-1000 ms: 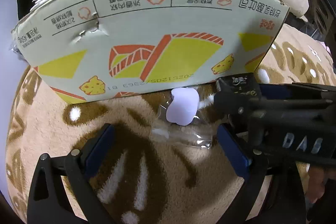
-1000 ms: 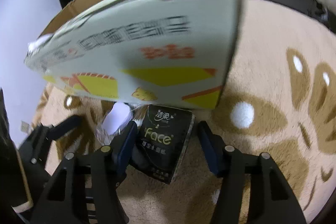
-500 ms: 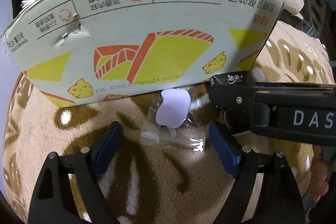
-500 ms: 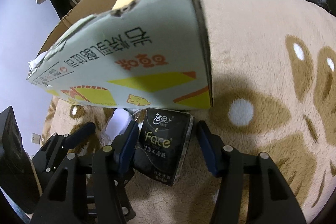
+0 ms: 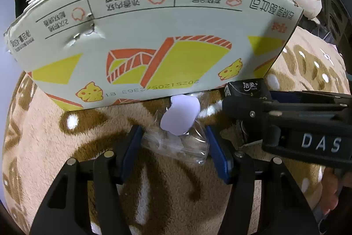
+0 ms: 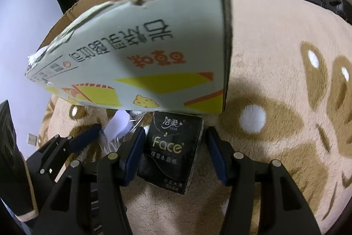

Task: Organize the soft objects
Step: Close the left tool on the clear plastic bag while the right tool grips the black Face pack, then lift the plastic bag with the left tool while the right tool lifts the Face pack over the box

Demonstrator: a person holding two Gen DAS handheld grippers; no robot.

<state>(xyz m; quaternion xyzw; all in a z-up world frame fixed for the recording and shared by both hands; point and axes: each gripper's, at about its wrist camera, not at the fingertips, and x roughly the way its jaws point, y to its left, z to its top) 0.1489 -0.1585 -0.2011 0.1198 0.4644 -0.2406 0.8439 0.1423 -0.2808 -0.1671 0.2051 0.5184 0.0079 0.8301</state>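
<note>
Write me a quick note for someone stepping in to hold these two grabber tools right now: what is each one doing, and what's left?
Left gripper: shut on the clear plastic bag with the pale purple item, which lies on the plush rug at the foot of the cardboard box.
Right gripper: straddles the black tissue pack; left pad touches it, right pad stands clear, so no grip yet.
Done: something yellow already pokes above the box rim.
Left: probably close on the pack, then lift both things into the box.
</note>
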